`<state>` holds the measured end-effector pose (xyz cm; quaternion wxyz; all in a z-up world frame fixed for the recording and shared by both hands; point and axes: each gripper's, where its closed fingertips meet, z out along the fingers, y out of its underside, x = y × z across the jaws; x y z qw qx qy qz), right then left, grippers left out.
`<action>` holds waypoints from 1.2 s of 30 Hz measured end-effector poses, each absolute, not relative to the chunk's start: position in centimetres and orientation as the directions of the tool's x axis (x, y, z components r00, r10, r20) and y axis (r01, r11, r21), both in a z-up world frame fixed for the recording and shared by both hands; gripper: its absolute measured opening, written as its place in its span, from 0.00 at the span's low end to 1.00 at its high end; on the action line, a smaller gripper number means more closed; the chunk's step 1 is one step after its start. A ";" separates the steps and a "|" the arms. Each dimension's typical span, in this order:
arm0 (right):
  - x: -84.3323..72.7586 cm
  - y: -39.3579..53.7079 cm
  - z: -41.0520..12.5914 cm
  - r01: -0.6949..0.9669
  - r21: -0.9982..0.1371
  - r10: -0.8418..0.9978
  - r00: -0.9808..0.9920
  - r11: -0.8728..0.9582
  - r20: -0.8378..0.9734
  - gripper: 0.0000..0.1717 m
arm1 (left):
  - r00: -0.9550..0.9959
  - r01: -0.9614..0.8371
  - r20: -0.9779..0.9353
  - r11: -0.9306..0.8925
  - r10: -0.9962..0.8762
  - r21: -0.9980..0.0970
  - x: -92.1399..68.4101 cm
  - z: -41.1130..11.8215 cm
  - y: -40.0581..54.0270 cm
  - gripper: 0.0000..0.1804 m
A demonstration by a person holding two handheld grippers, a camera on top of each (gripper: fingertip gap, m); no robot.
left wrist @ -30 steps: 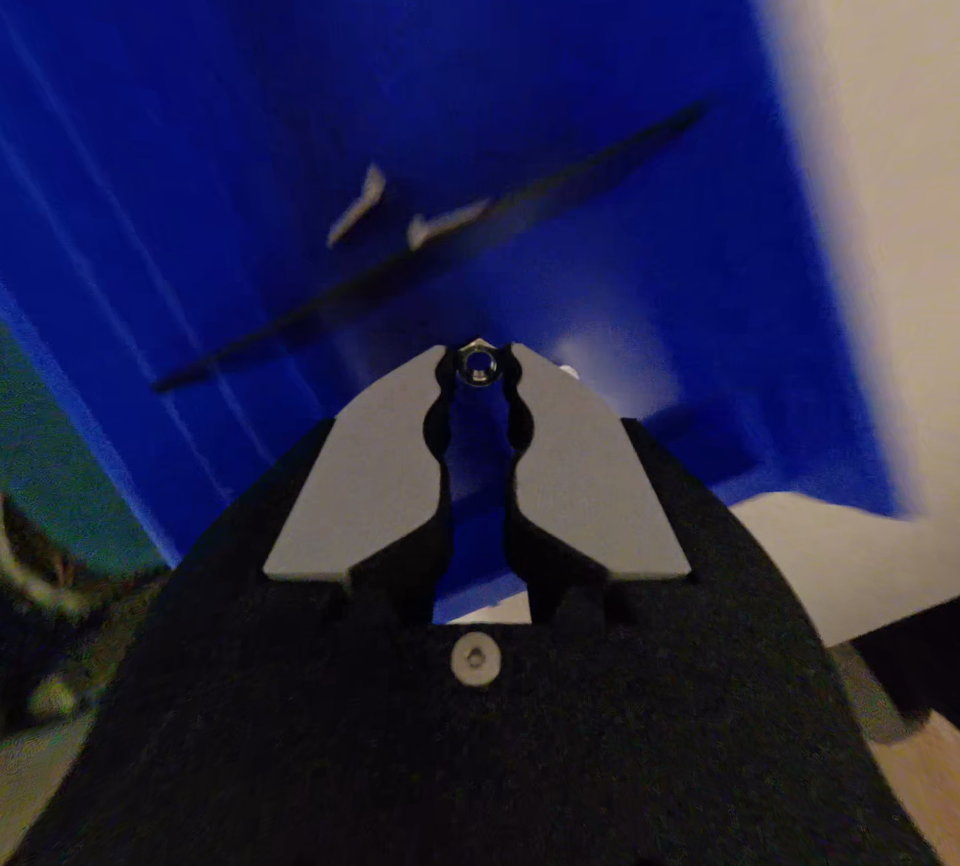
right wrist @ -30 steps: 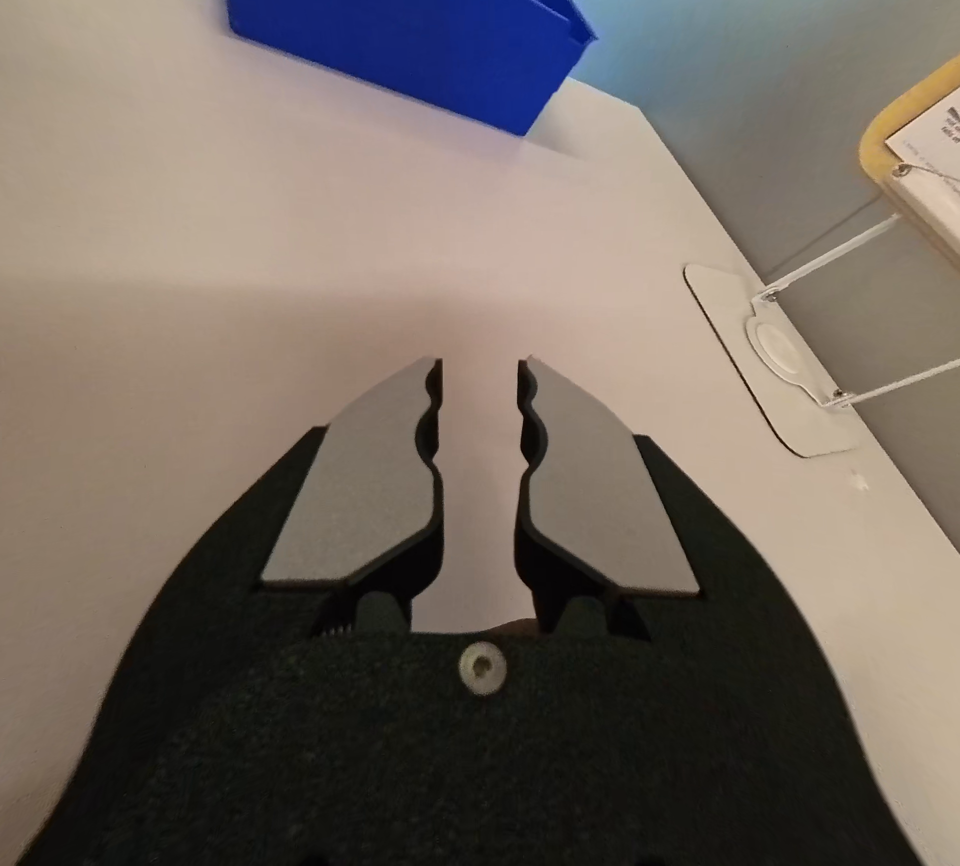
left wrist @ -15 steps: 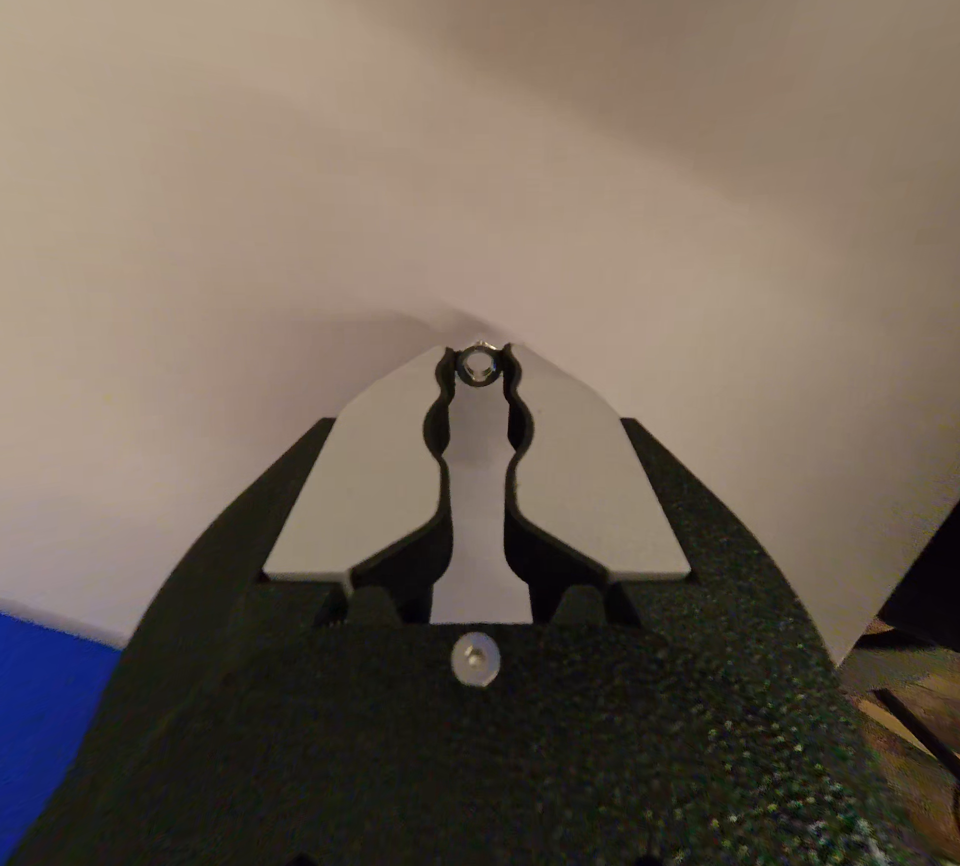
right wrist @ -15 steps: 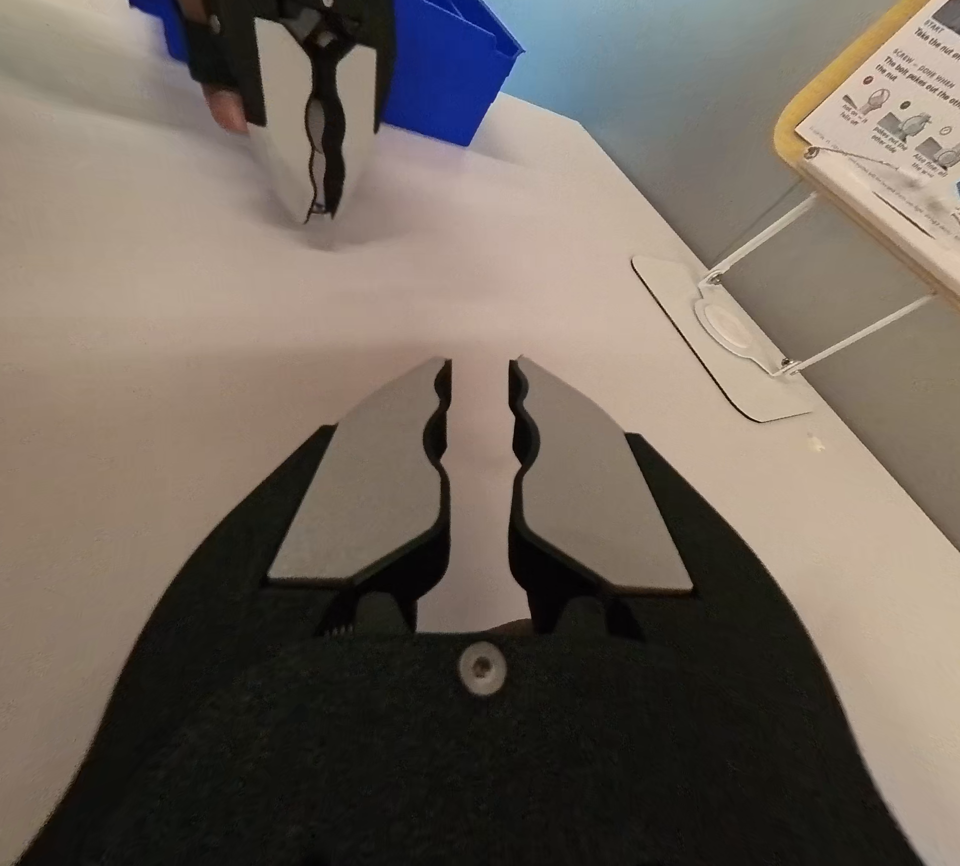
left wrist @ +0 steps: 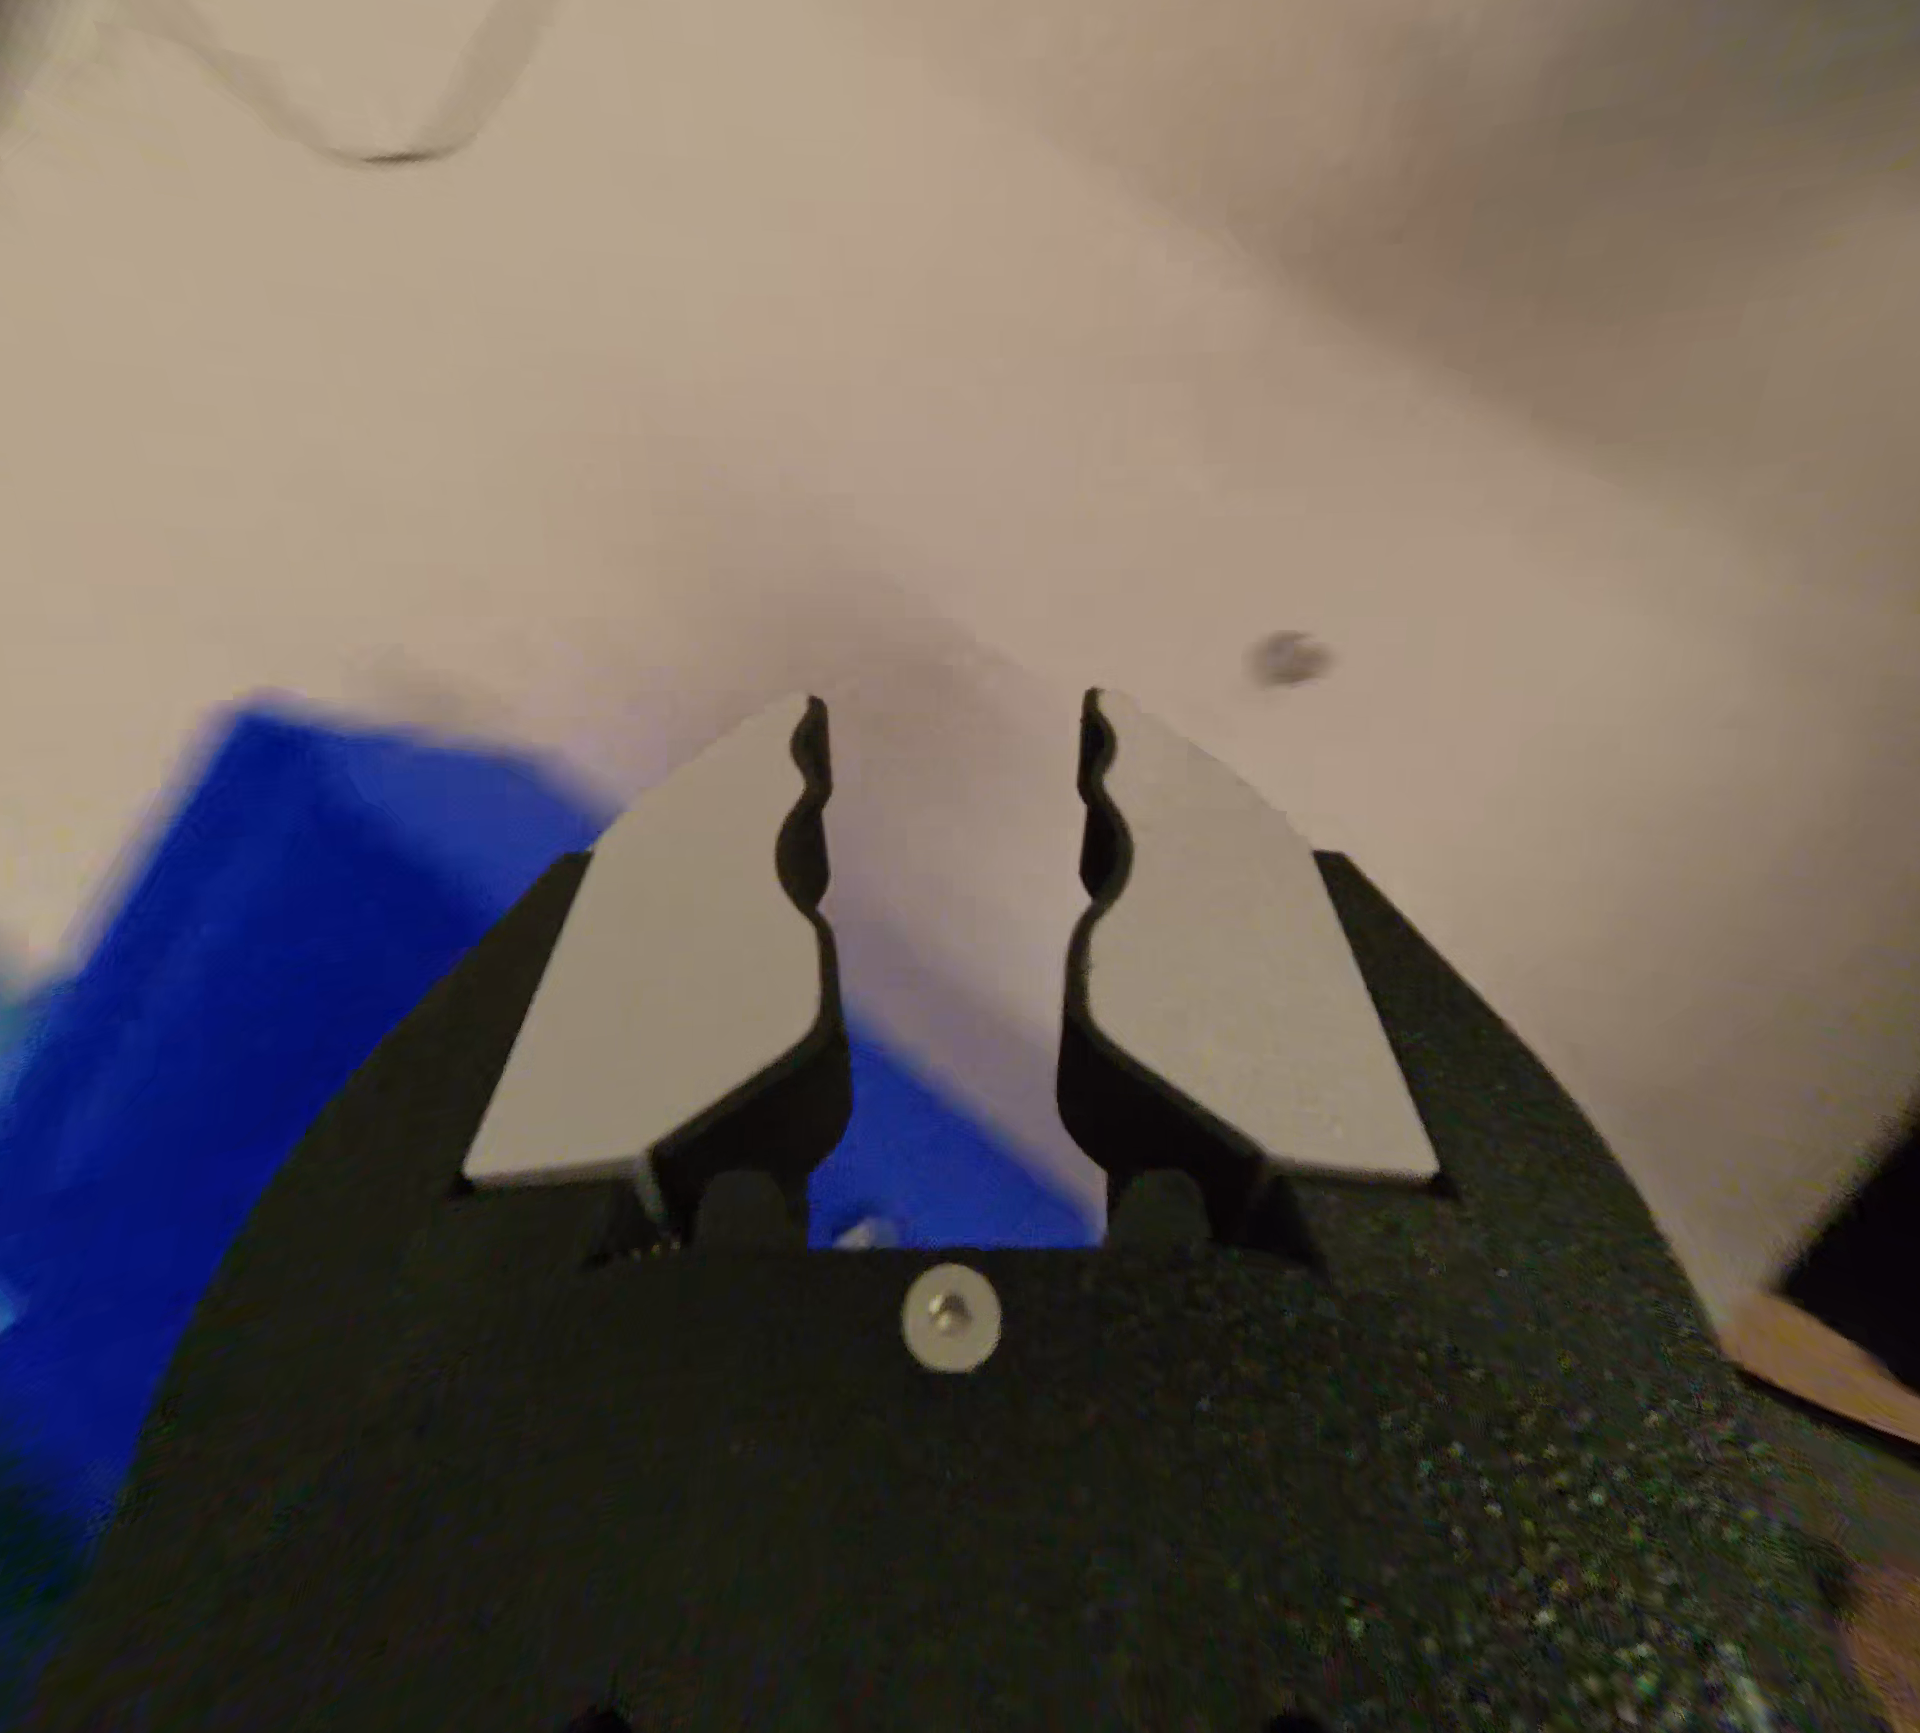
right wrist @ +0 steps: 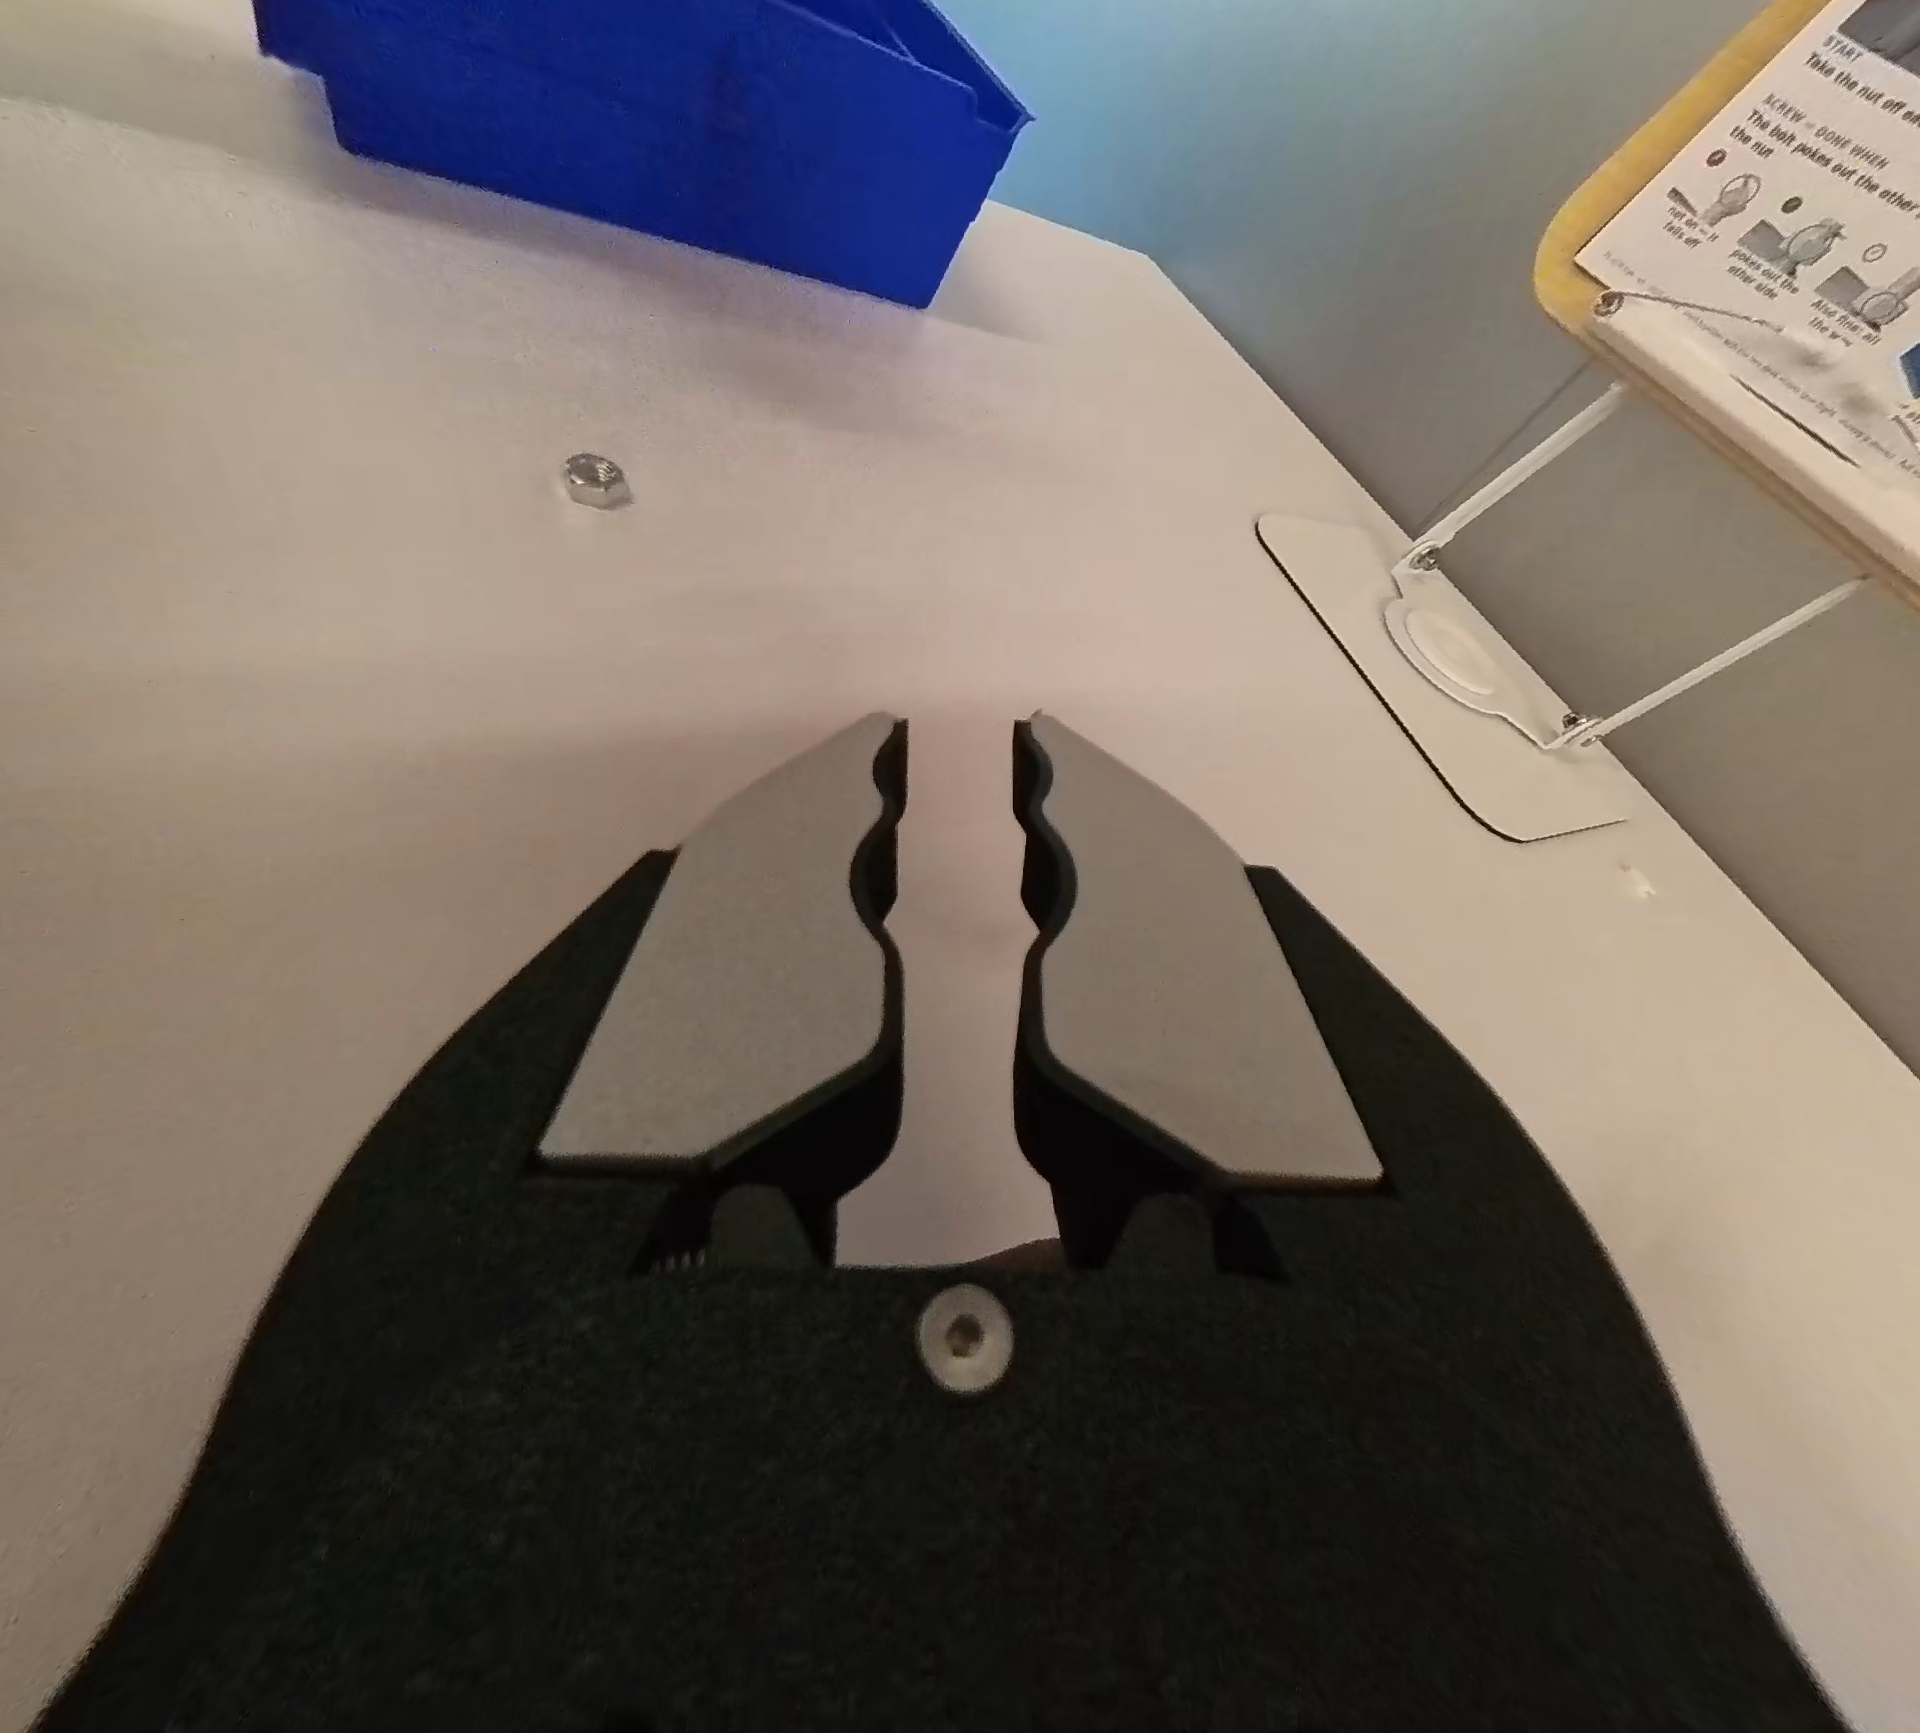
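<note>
The left tongs (left wrist: 948, 701) stand wide apart and bare above the white bench (left wrist: 935, 333), with a blurred small grey thing, probably the nut (left wrist: 1286, 657), lying just right of the tips and a blue bin (left wrist: 260, 956) at their lower left. The right tongs (right wrist: 958, 725) are parted, gripping nothing; the steel nut (right wrist: 594, 479) lies ahead to their left.

Small silver hex nut (right wrist: 595, 494), flat on white table (right wrist: 312, 644)
</note>
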<state>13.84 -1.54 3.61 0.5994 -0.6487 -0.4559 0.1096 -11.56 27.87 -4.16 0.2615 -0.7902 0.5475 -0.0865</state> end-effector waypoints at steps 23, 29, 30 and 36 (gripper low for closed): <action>14.2 -1.6 3.9 0.463 -0.874 0.714 0.562 0.147 0.418 0.11 | 0.342 -0.899 0.089 -0.298 -0.936 0.320 -32.1 -16.4 37.1 0.13; 14.4 -1.6 4.2 0.451 -0.880 0.707 0.573 0.151 0.415 0.11 | 0.351 -0.915 0.012 -0.340 -0.936 0.217 -31.4 -15.7 38.4 0.10; 14.4 -1.5 4.2 0.447 -0.882 0.707 0.575 0.150 0.412 0.11 | 0.360 -0.919 -0.030 -0.360 -0.932 0.162 -30.9 -14.8 38.9 0.11; 14.1 -1.3 4.8 0.406 -0.901 0.696 0.604 0.152 0.389 0.11 | 0.482 -0.835 -0.240 -0.360 -0.842 -0.415 -22.5 -3.7 39.2 0.10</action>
